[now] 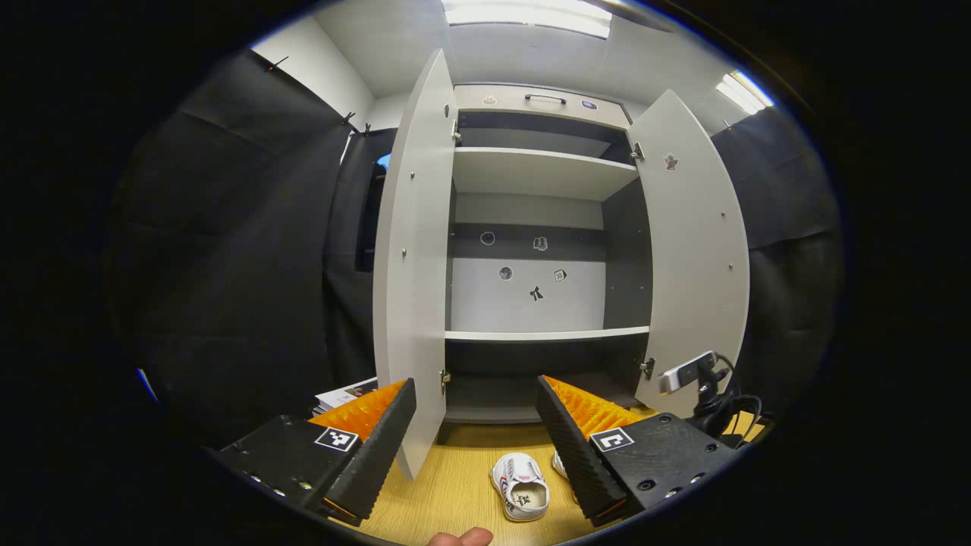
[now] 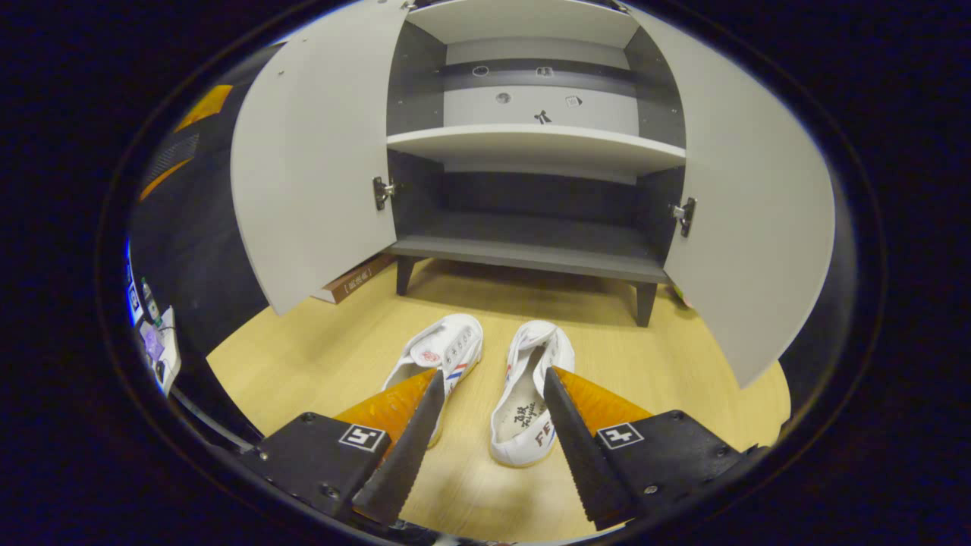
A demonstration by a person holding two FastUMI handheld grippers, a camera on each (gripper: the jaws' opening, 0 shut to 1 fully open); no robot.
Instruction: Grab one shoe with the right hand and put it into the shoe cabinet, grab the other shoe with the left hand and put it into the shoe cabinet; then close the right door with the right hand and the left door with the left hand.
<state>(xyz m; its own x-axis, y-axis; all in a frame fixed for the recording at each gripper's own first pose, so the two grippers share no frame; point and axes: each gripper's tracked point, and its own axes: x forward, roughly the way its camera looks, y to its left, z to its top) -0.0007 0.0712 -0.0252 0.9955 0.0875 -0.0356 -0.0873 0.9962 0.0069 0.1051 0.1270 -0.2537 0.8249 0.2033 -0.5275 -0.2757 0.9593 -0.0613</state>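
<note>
While doors gape, shoes [image 2: 485, 379] on wood floor [image 2: 318, 364]

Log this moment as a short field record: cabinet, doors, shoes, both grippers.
cabinet: grey shoe cabinet on short legs, shelves bare
doors: left door and right door both swung open
shoes: left white canvas shoe and right white canvas shoe side by side on the wooden floor
left gripper: open, raised, facing the cabinet
right gripper: open, low over the shoes, gripping neither
</note>
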